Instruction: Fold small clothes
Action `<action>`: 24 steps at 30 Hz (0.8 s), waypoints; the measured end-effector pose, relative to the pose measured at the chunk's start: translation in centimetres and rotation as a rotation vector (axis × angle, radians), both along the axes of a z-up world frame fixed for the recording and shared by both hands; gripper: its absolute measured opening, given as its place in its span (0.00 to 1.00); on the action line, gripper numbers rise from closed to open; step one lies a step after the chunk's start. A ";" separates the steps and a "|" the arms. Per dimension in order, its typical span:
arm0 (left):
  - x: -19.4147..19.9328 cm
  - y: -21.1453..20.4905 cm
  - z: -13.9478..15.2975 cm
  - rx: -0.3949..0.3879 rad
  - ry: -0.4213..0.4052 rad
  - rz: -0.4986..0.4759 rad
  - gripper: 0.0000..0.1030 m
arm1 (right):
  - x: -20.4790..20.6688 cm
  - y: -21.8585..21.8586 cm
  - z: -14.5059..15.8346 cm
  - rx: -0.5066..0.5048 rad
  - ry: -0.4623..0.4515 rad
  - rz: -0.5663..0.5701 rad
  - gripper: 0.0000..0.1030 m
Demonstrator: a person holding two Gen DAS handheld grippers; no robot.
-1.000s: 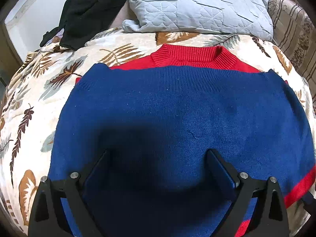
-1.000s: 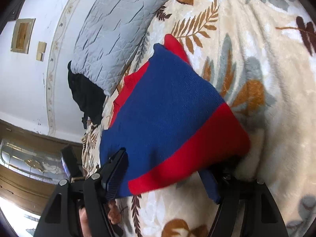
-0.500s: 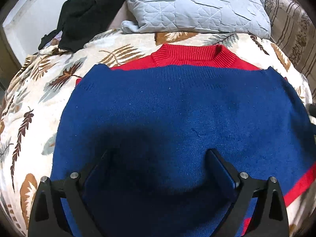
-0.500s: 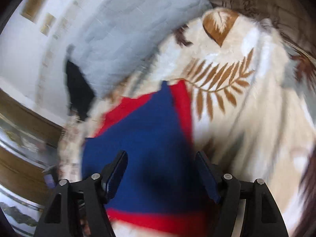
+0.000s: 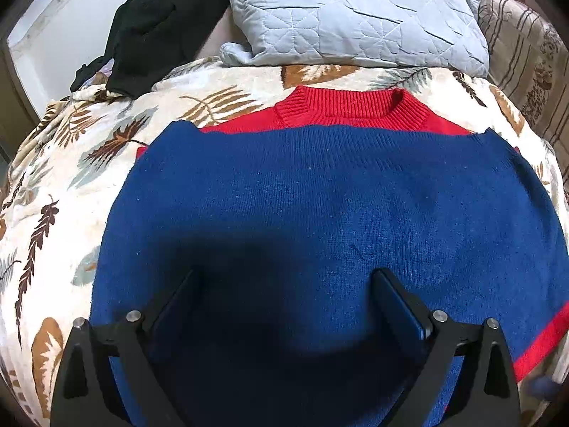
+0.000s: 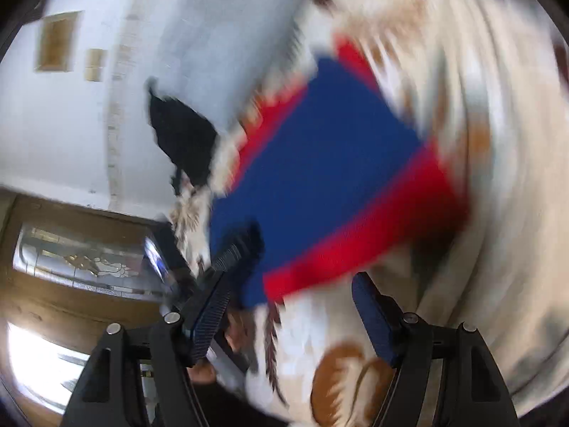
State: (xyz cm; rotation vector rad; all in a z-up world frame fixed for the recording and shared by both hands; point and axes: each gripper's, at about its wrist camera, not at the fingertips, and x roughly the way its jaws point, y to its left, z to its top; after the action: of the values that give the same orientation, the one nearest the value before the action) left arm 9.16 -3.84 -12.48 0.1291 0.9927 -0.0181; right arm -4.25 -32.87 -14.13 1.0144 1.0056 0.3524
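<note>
Your blue and red sweater (image 5: 320, 206) lies flat on the bed, on the leaf-print blanket (image 5: 71, 163). Its lower blue part is folded up over the body, so only the red collar (image 5: 352, 106) and a thin red strip of the shoulders show above the fold edge. A red band runs along the sweater's right edge in the left wrist view.

Your left tongs (image 5: 284, 284) hover over the near blue part of the sweater. Their fingers stand well apart and nothing is pinched between them; their shadow falls on the knit.

Your right tongs (image 6: 302, 284) are also spread wide and hold nothing. The right wrist view is strongly blurred, but the red band of the sweater seems to lie just beyond the fingertips, not between them, and the blanket is under the tongs.

Behind the sweater a grey quilted pillow (image 5: 355, 14) rests at the head of the bed, and a black garment (image 5: 156, 25) lies beside it, near the white wall (image 6: 71, 124).
</note>
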 end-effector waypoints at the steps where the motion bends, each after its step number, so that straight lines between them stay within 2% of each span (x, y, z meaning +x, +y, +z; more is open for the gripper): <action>1: 0.0 0.0 0.1 -0.001 0.007 -0.003 0.96 | 0.2 0.7 -0.9 0.002 0.017 -0.005 0.73; 4: -0.1 0.3 0.3 -0.009 0.026 -0.005 0.96 | 1.3 1.2 -2.3 0.007 0.032 -0.094 0.73; 9: -1.1 0.6 1.5 -0.027 -0.020 0.023 0.95 | 1.7 0.0 -1.0 -0.022 -0.005 -0.264 0.73; 11: -0.9 0.0 0.6 0.013 0.003 0.004 0.95 | 2.3 -1.1 -0.2 -0.096 -0.047 -0.313 0.73; 12: -0.7 -0.2 0.0 0.026 0.017 -0.004 0.95 | 2.7 -1.4 -0.2 -0.124 -0.055 -0.325 0.73; 13: -0.8 -0.3 -0.1 0.033 -0.006 -0.004 0.96 | 3.3 -1.5 -0.4 -0.139 -0.048 -0.309 0.73; 15: -0.8 -0.1 0.6 0.007 0.003 0.019 0.94 | 4.1 -1.2 -0.6 -0.162 -0.041 -0.283 0.73; 19: -1.4 -0.3 2.4 -0.020 -0.075 0.004 0.94 | 4.4 -0.6 0.3 -0.203 -0.077 -0.260 0.72; 20: -1.3 -0.6 1.8 -0.009 -0.075 -0.012 0.94 | 4.5 -0.6 0.1 -0.206 -0.069 -0.261 0.72; 22: -0.3 -1.0 -0.7 0.026 0.007 -0.035 0.95 | 4.6 -0.5 -0.1 -0.214 -0.062 -0.275 0.72; 23: -0.5 -0.9 -0.8 0.021 -0.035 -0.034 0.96 | 4.7 -0.3 -0.4 -0.231 -0.050 -0.276 0.72; 24: -0.6 -0.8 -0.7 0.020 -0.041 -0.036 0.95 | 4.9 -0.2 -0.6 -0.236 -0.041 -0.280 0.72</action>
State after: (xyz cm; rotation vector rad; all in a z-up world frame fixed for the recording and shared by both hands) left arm 8.57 -4.69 -13.14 0.1649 0.9493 -0.0382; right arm 0.68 -33.07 -14.71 0.9139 0.8323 0.0224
